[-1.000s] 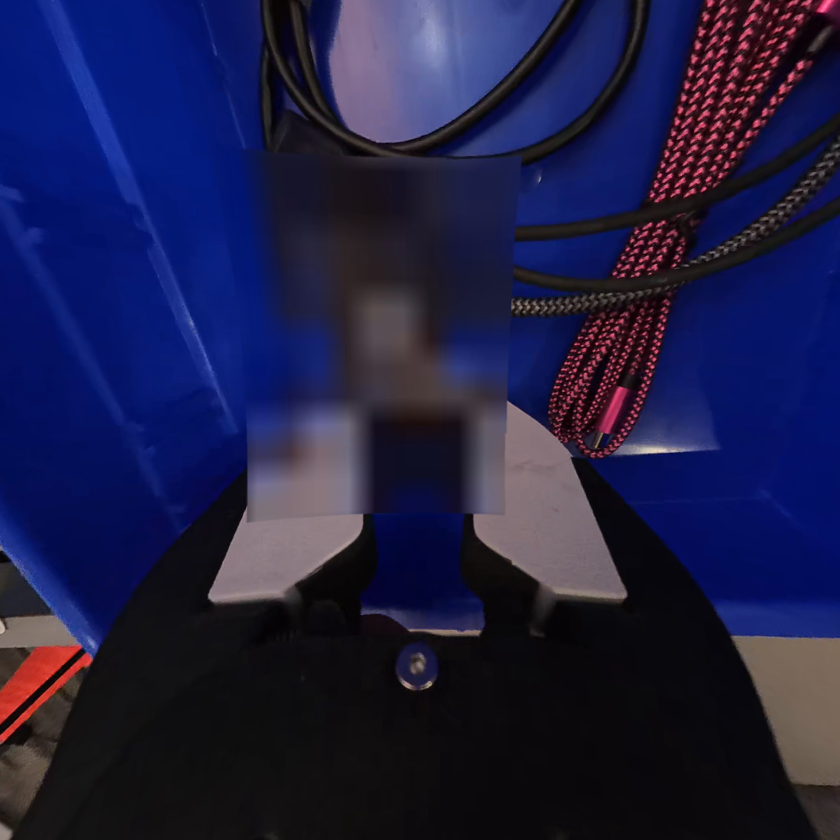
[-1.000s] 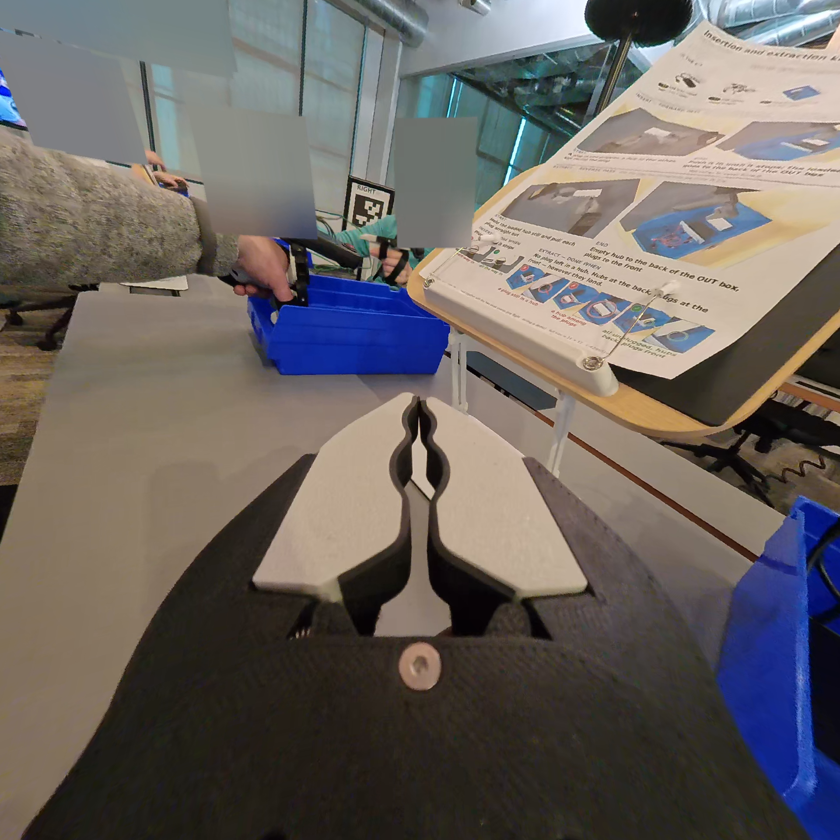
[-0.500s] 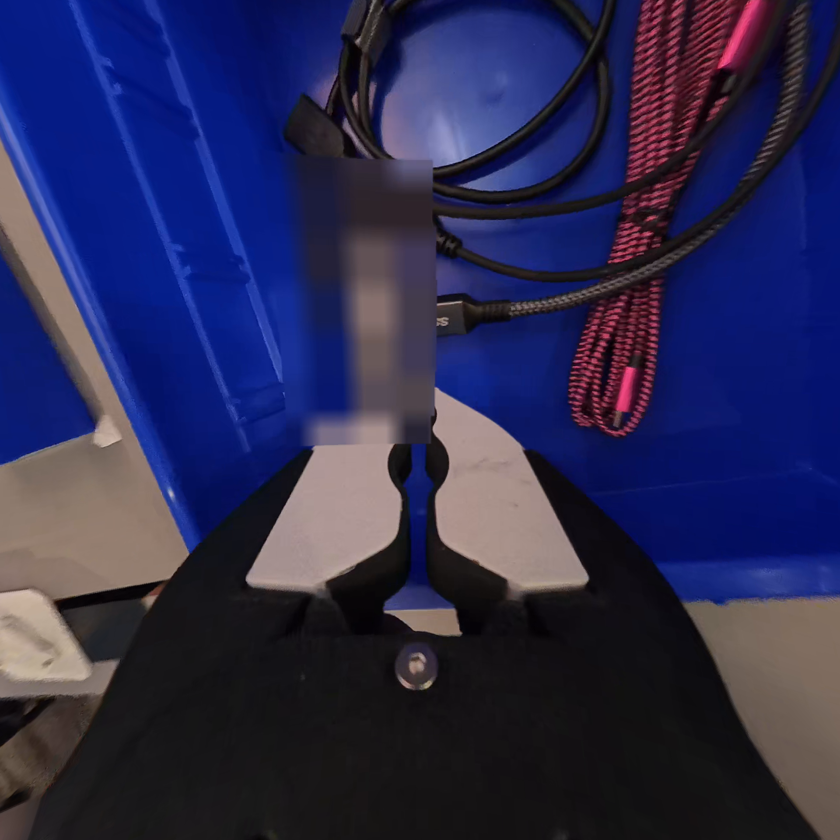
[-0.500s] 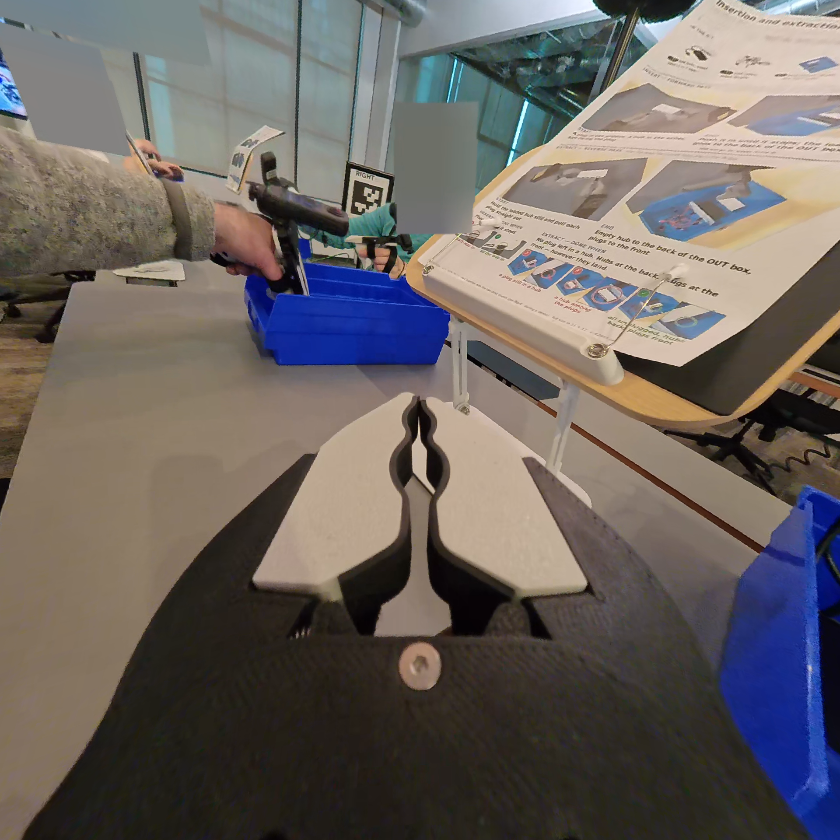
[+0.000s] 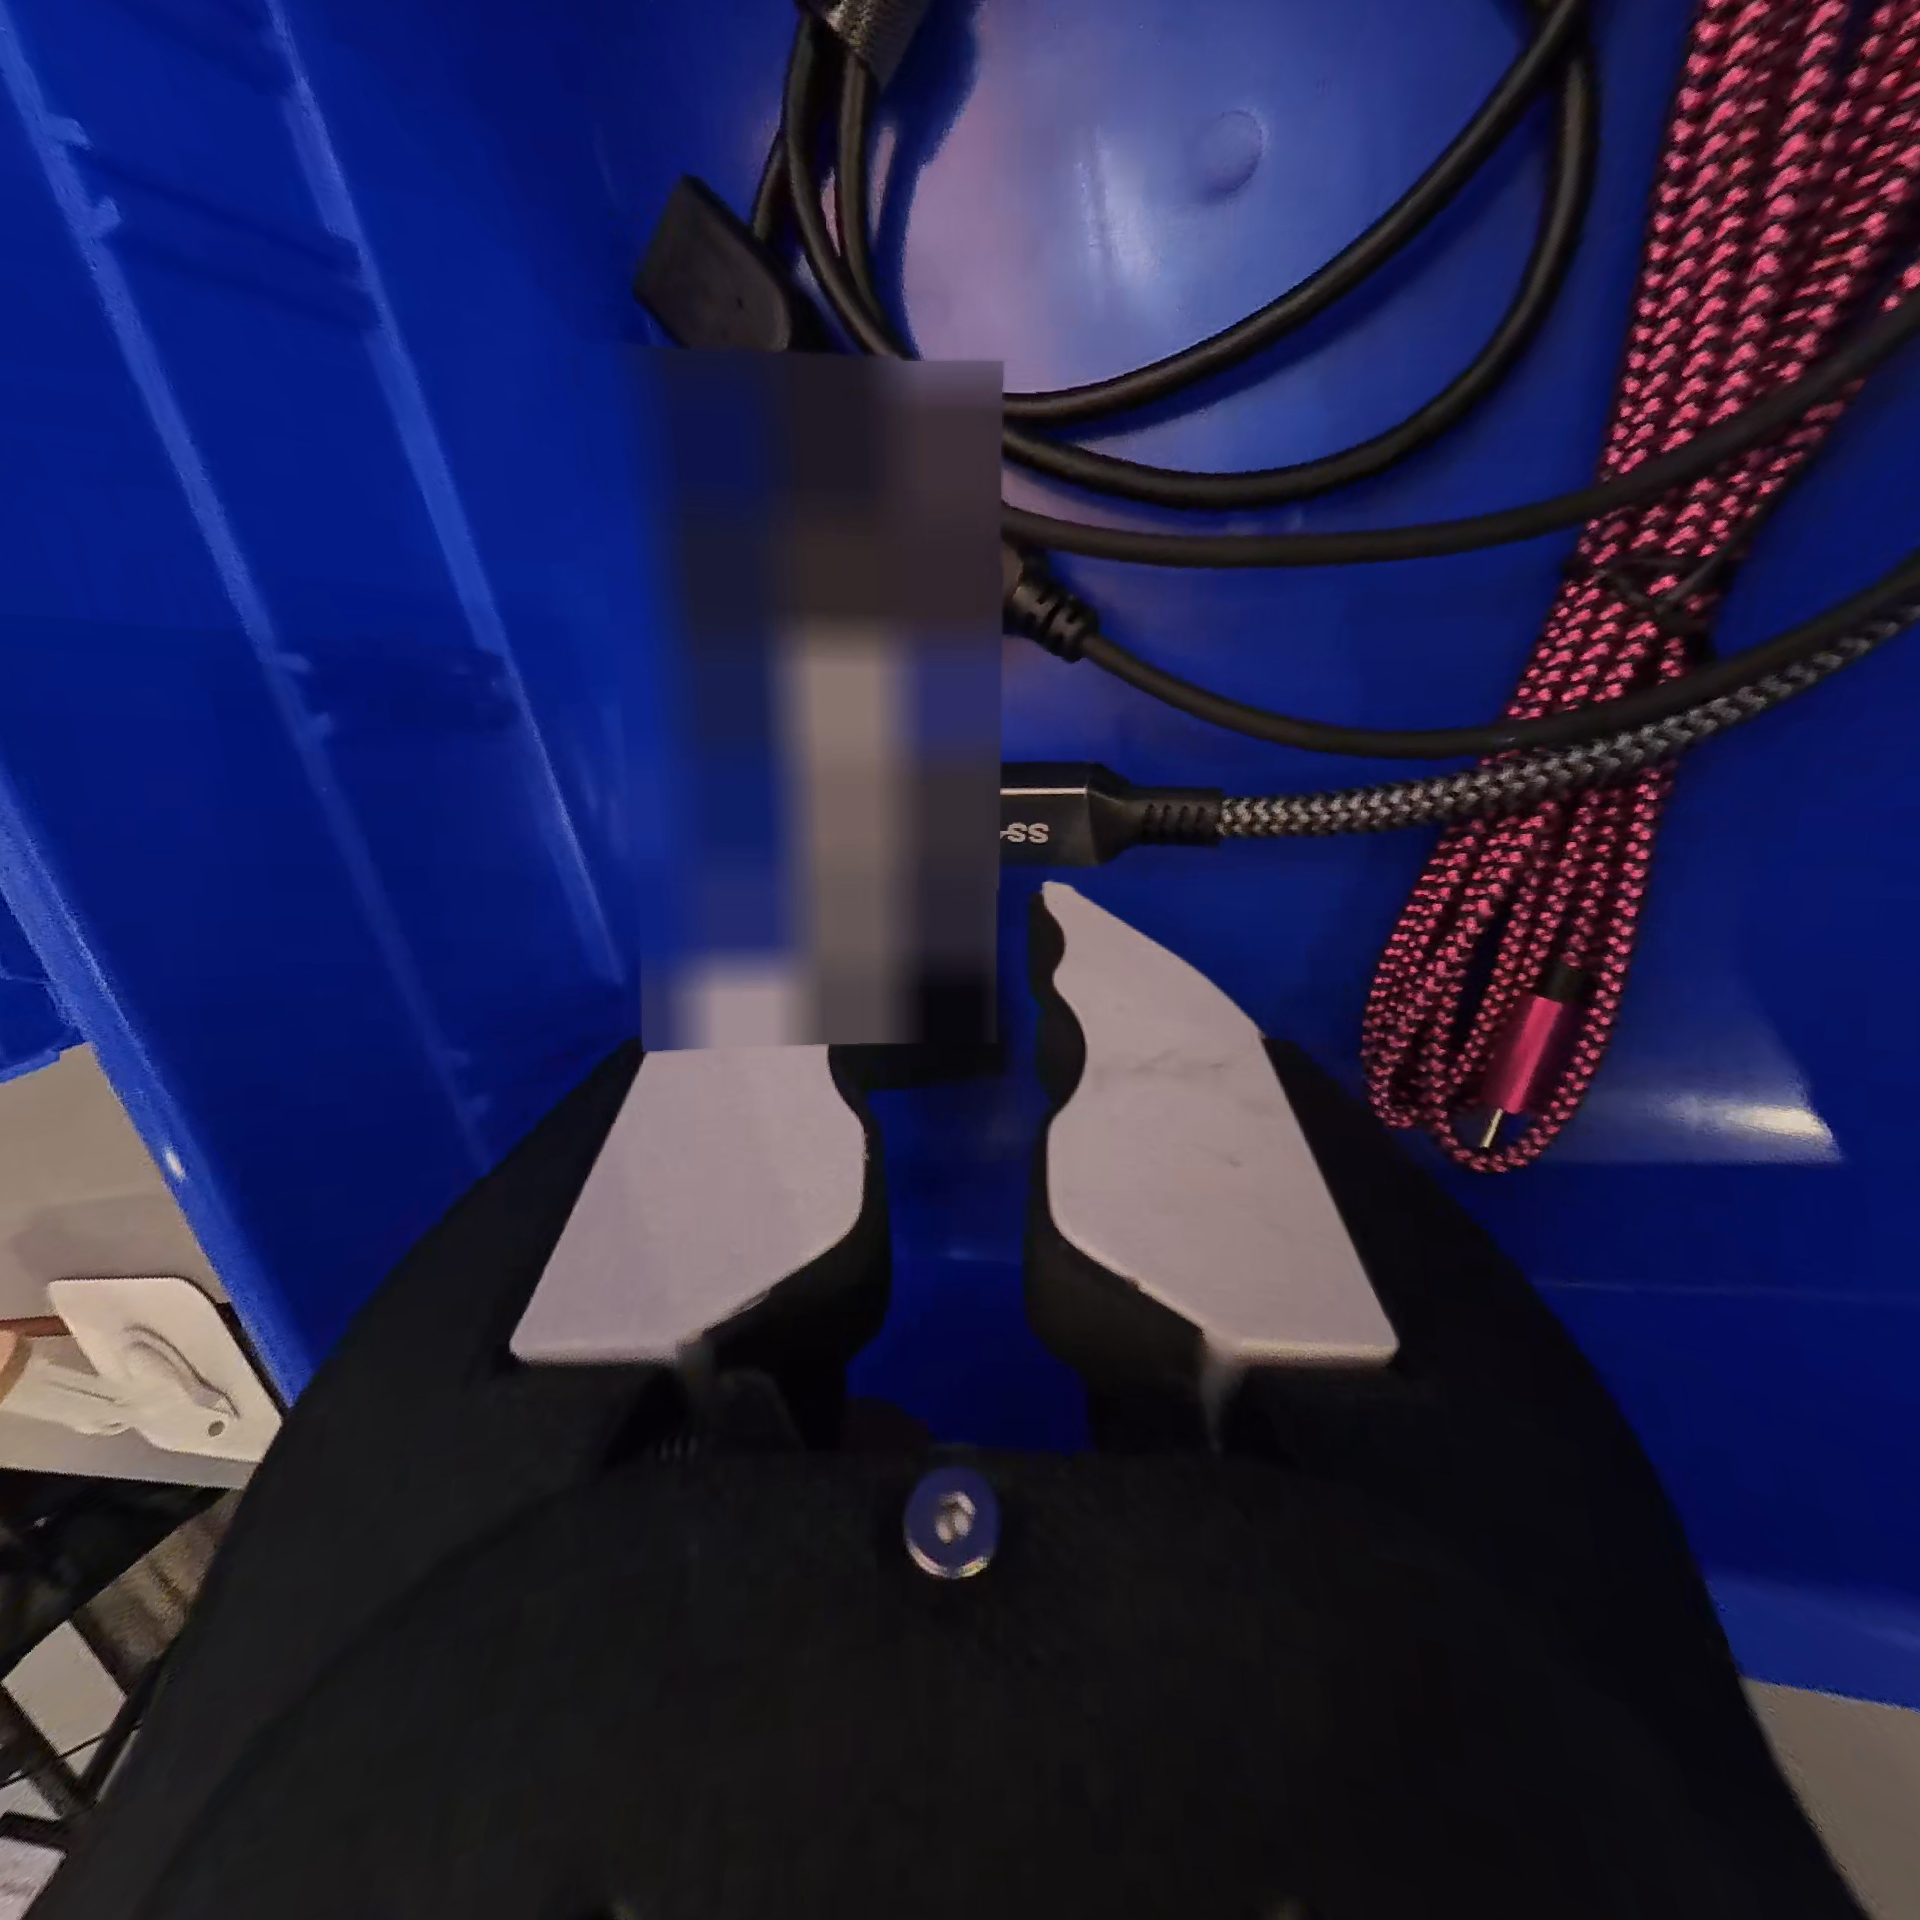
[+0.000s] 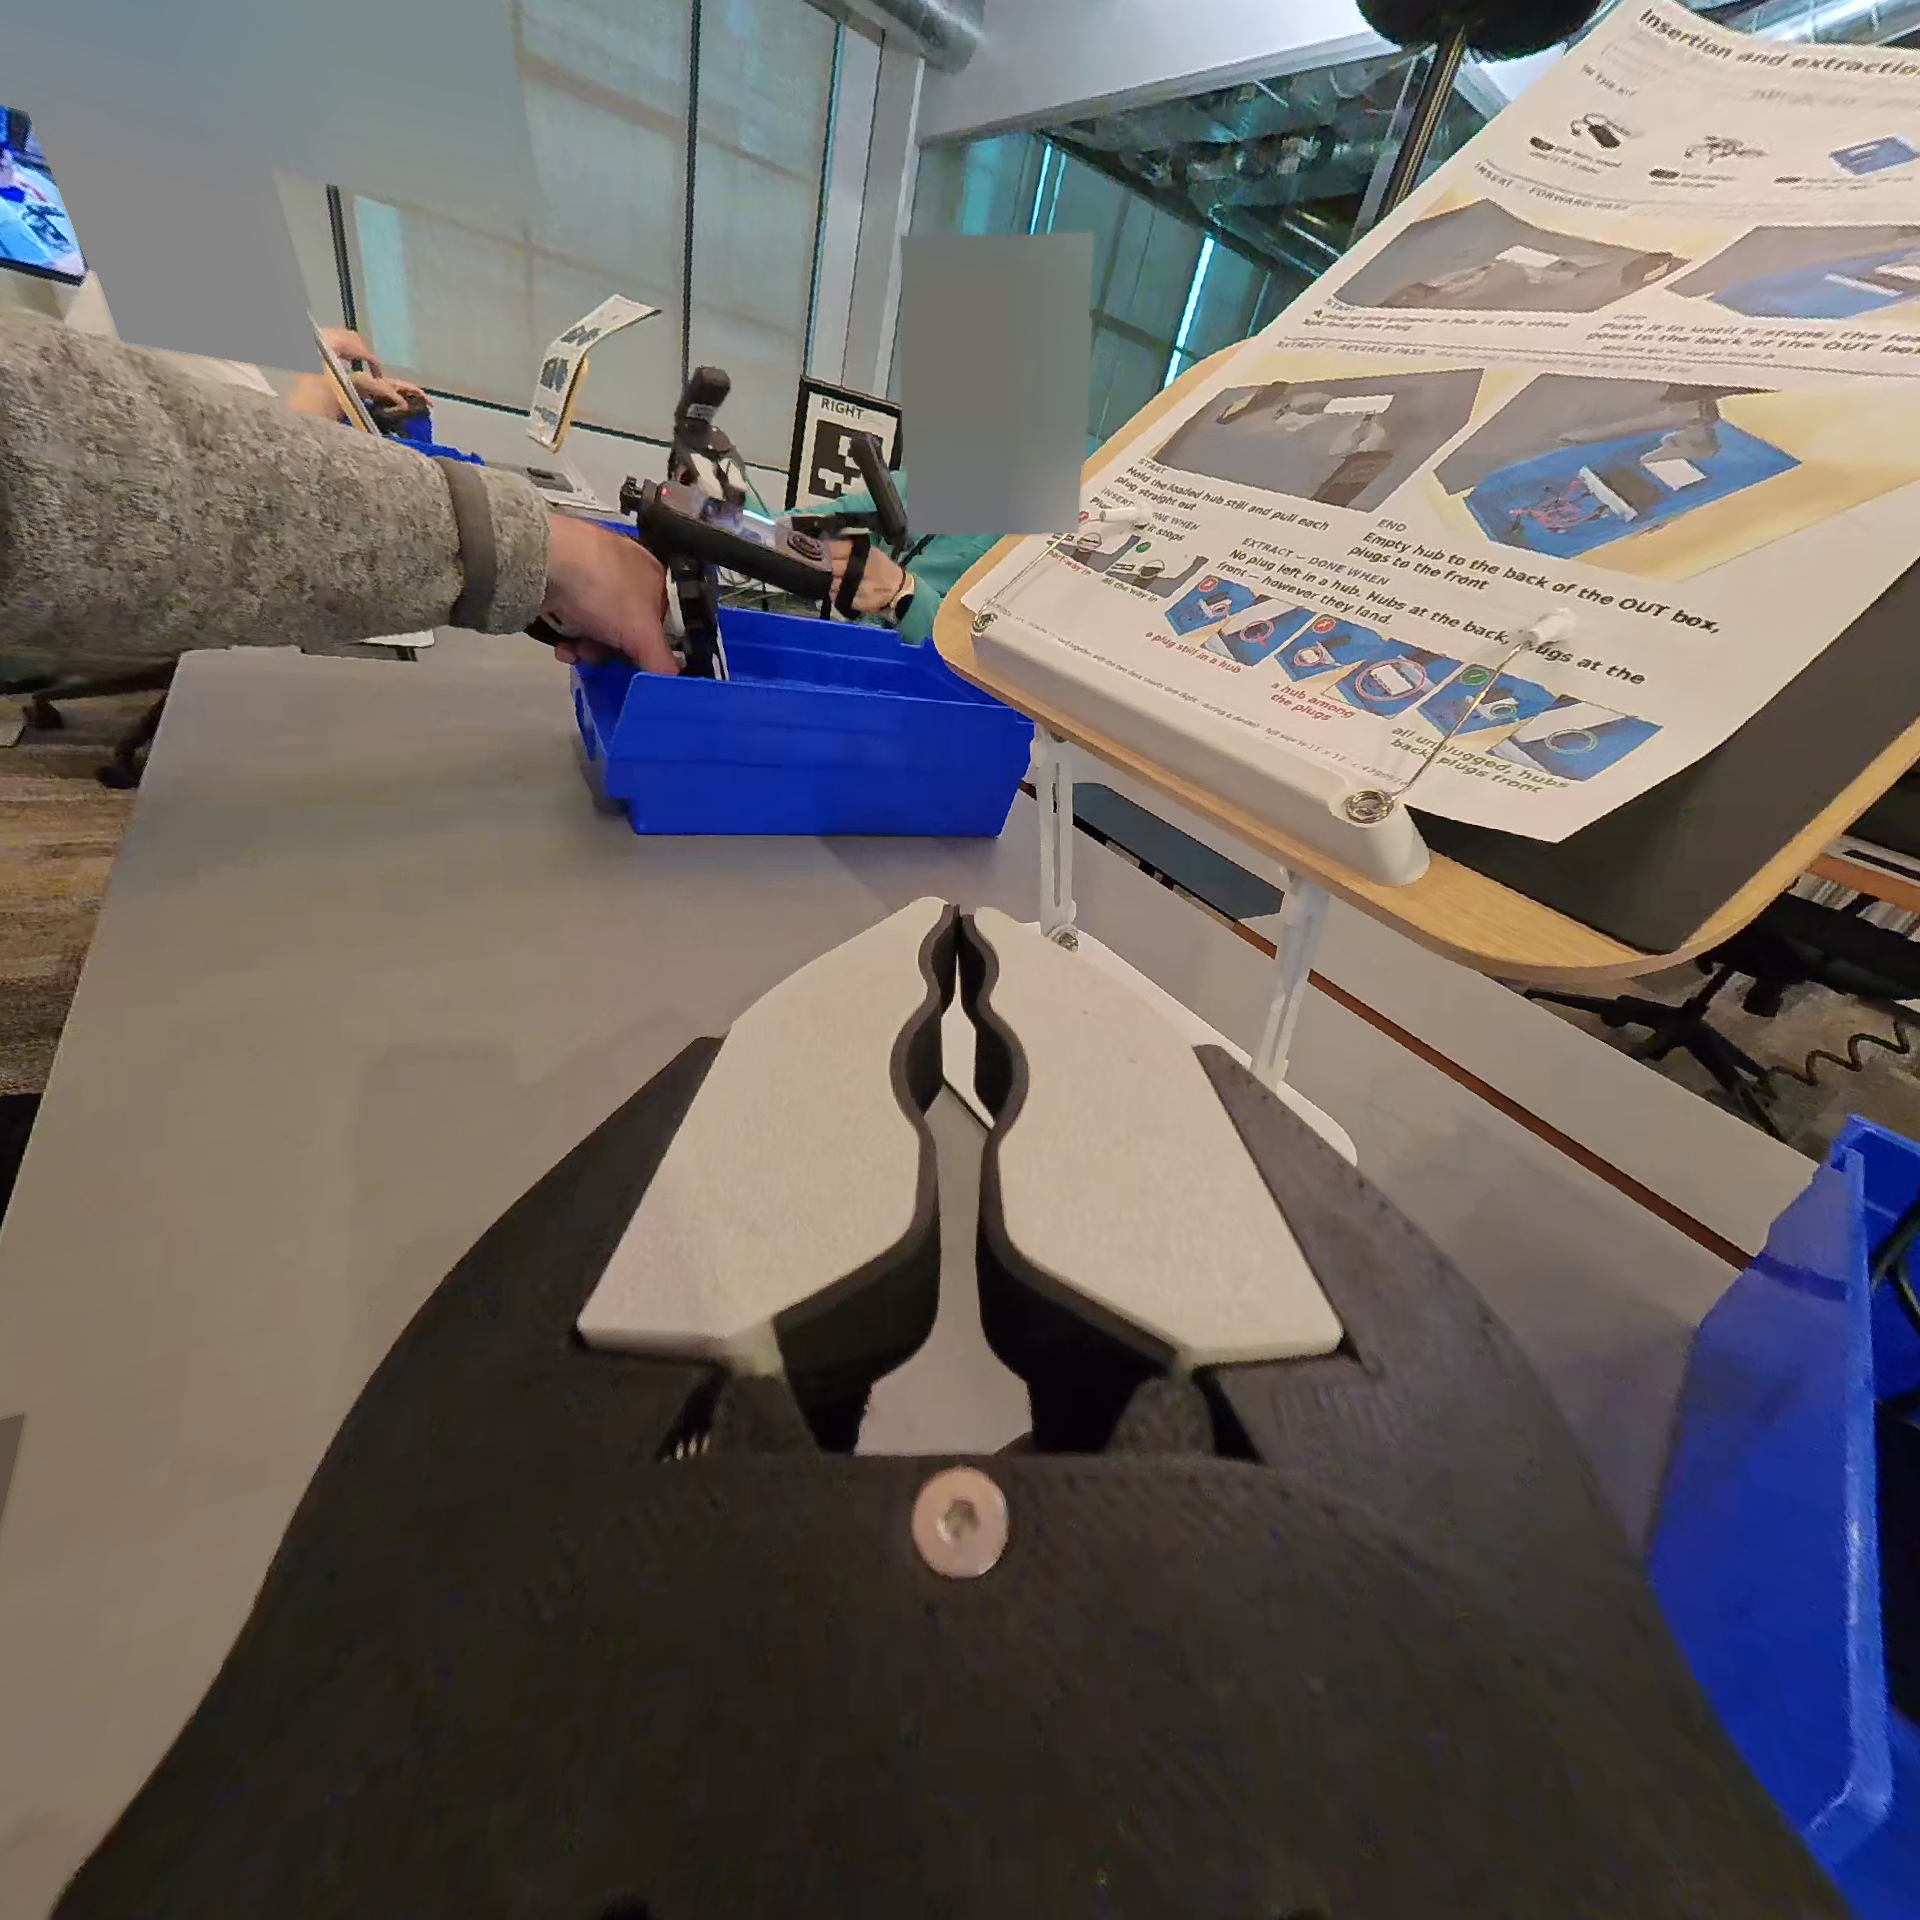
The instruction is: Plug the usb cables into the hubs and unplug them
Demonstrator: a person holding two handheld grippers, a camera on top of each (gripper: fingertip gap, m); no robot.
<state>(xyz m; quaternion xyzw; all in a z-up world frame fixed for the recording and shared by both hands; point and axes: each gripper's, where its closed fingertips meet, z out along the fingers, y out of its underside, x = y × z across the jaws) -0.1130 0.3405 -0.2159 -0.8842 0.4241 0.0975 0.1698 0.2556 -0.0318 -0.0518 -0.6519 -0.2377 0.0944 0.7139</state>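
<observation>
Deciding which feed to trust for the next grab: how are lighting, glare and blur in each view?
Left wrist view: dim inside the blue bin, glare patches on its floor, a blurred patch hides the left gripper fingertip area. Right wrist view: bright, sharp, wide-angle bending at edges; right gripper shut and clear.

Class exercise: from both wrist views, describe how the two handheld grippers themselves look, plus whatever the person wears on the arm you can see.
Both grippers, left gripper and right gripper, look alike: a broad black textured body with a silver screw at its middle, and two flat light grey fingers edged with wavy black pads. The arm reaching to the far blue bin wears a grey knitted sleeve.
</observation>
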